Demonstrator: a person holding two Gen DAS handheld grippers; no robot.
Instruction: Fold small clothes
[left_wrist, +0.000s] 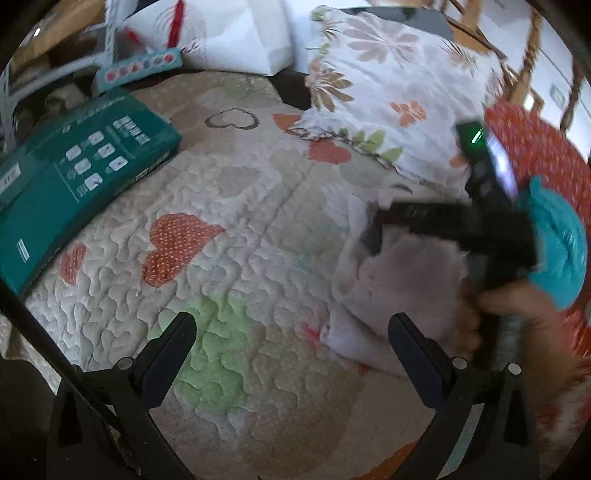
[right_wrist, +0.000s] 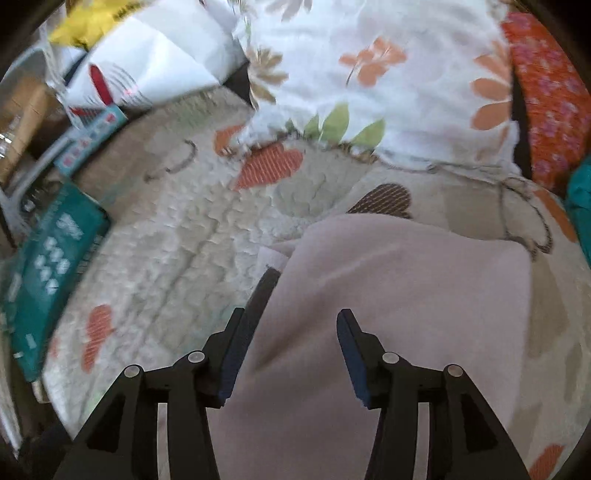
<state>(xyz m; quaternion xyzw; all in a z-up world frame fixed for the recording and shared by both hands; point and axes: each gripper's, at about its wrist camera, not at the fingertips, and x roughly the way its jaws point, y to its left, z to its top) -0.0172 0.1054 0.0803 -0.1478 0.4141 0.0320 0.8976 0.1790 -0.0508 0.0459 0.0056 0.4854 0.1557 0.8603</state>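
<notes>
A small pale pink garment (left_wrist: 402, 273) lies folded on the quilted bedspread (left_wrist: 229, 206) at the right of the left wrist view. It fills the lower middle of the right wrist view (right_wrist: 399, 295). My left gripper (left_wrist: 291, 332) is open and empty, low over the quilt, left of the garment. My right gripper (right_wrist: 291, 325) is open, its jaws wide apart just above the garment, with nothing between them. In the left wrist view the right gripper (left_wrist: 373, 236) shows as a black body over the garment, held by a hand.
A teal box (left_wrist: 74, 184) lies on the quilt's left side. A floral pillow (left_wrist: 388, 92) rests at the back. An orange patterned cushion (right_wrist: 546, 92) and a teal cloth (left_wrist: 557, 240) sit at the right. White bags (left_wrist: 229, 33) stand behind.
</notes>
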